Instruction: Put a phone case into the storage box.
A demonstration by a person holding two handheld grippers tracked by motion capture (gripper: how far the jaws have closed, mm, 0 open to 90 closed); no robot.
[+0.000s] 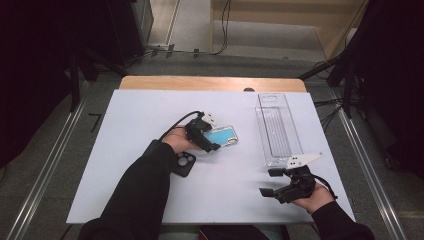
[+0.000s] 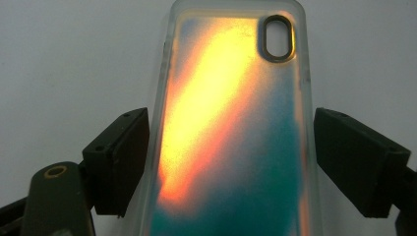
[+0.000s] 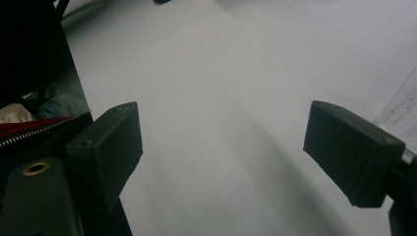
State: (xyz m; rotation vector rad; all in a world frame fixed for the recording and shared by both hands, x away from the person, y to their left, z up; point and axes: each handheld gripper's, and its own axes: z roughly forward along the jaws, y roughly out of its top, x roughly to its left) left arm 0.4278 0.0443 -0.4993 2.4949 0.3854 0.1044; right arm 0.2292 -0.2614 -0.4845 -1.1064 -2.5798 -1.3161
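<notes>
So the phone case (image 2: pixel 231 128), clear-rimmed with a teal and orange-yellow back, lies flat on the white surface (image 1: pixel 125 165) around the middle, a bit toward the far side. The left gripper (image 1: pixel 212 142) sits right at its left end, and in the left gripper view the fingers (image 2: pixel 118 160) straddle the case on both long edges. There's a thin gap on each side, so they're open around it, not squeezing.

Just left of that hand, a black phone case (image 1: pixel 184 164) lies on the surface with its camera cutout up.

Over on the right, a clear plastic tray (image 1: pixel 277 127) runs near-to-far, and I can't see anything in it.

The right gripper (image 1: pixel 270 182) is at the near right corner, fingers (image 3: pixel 105 147) spread wide with nothing between them.
</notes>
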